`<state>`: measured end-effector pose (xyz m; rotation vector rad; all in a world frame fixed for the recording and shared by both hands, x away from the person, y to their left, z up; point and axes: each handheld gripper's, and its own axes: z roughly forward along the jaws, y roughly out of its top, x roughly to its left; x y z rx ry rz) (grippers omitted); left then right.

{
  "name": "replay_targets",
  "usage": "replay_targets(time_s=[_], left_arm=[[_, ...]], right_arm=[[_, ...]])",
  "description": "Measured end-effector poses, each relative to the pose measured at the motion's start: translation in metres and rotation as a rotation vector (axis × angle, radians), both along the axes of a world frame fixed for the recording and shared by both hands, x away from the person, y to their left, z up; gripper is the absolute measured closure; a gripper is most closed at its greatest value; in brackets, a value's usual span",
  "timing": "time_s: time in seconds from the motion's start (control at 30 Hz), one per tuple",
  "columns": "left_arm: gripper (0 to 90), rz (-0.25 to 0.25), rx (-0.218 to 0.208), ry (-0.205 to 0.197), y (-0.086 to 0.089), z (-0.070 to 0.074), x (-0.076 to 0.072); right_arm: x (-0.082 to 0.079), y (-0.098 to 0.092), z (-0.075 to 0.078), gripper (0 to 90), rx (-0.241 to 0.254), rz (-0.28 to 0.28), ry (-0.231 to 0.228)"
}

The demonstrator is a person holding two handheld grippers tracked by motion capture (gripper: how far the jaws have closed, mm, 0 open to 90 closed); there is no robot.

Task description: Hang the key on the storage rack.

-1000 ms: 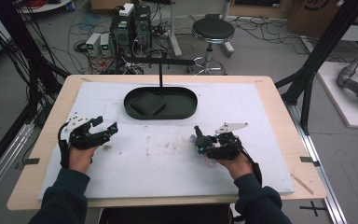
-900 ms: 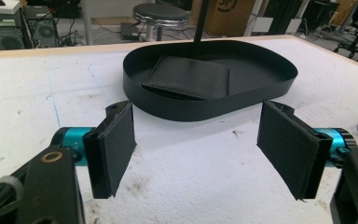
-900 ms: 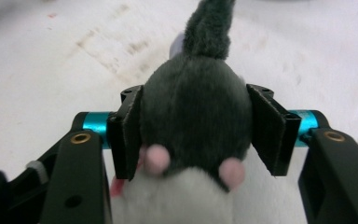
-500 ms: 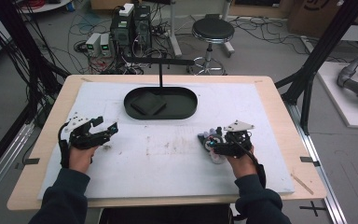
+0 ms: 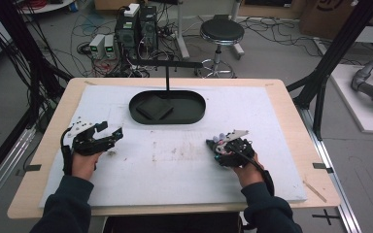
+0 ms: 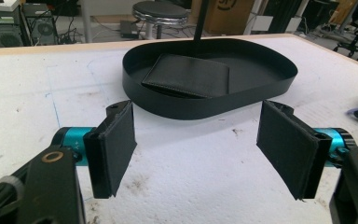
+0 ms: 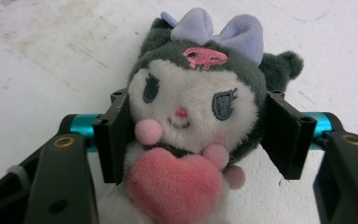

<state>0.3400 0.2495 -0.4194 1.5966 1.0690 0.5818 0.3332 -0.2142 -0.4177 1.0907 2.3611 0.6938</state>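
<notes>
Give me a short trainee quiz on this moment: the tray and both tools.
1. True or false: a flat black square item lies inside the black tray.
2. What sits between the jaws of the right tool? A) a plush toy B) a cup C) nothing
3. Do the jaws of the left tool stand open or shut?

Key
1. True.
2. A. The right tool's jaws have just been closing with the plush toy between them, and the pads now press on its head.
3. Open, with nothing between them.
</notes>
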Motion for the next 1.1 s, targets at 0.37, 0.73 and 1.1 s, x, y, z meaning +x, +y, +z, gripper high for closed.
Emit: replay_targets(time_s=[0.37, 0.73, 1.1], left_arm=[[28.3, -0.004, -0.012, -0.007, 0.000, 0.001, -0.001], [29.2, -0.009, -0.020, -0.020, 0.000, 0.001, 0.000], [29.2, -0.014, -0.011, -0.026, 0.000, 0.001, 0.000]], right_arm=[[0.007, -0.014, 0.038, 36.1, 0.218, 0.150, -0.093], [0.044, -0.002, 0.076, 35.8, 0.219, 0.151, -0.146], [0.095, 0.020, 0.121, 35.8, 0.266, 0.130, -0.204]])
